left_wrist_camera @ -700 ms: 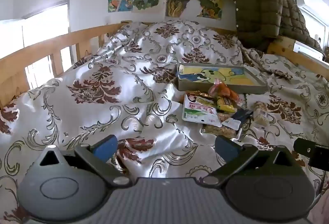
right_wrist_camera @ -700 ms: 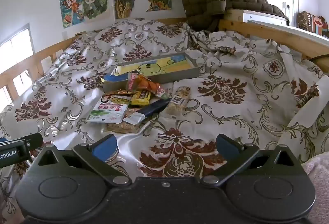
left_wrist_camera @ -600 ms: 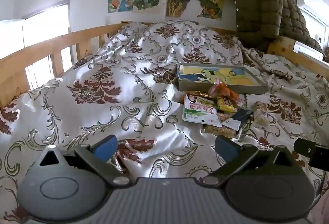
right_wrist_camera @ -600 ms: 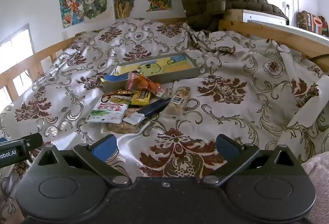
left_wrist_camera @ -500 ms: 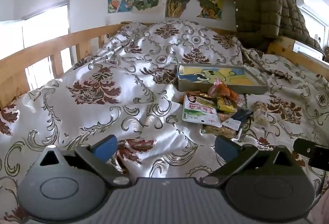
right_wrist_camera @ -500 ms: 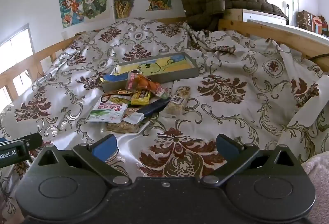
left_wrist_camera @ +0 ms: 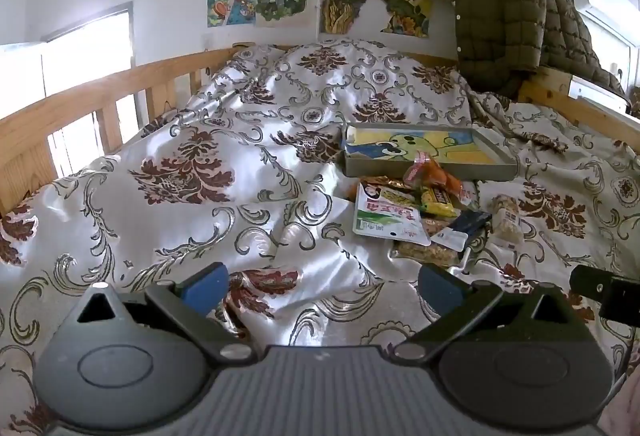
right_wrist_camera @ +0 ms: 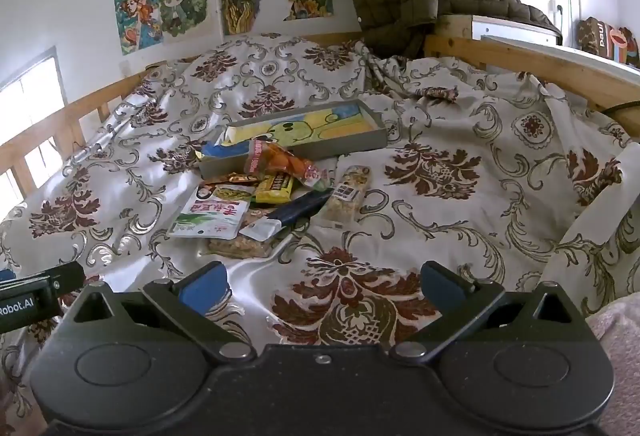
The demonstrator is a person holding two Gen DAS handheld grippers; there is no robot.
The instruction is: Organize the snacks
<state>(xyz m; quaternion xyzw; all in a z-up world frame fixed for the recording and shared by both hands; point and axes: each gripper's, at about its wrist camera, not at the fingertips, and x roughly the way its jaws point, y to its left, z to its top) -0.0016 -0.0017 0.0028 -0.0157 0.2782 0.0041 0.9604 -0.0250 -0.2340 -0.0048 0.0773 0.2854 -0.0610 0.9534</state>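
Both grippers, left gripper (left_wrist_camera: pixel 320 282) and right gripper (right_wrist_camera: pixel 320 282), hang fully open and empty over the bedspread (left_wrist_camera: pixel 208 203), well short of the snacks (right_wrist_camera: pixel 260 201). Snacks lie heaped just before the tray (right_wrist_camera: pixel 372 137), one orange packet (right_wrist_camera: pixel 280 161) leaning on its rim. Likely the opening step: reach forward, pick an outlying bar (right_wrist_camera: pixel 346 193). Only the right view shows the shelf (right_wrist_camera: pixel 560 49).

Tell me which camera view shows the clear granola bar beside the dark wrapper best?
The right wrist view: there the granola bar lies near the centre, its whole length and label visible. In the left wrist view it sits farther right, smaller and more distorted.
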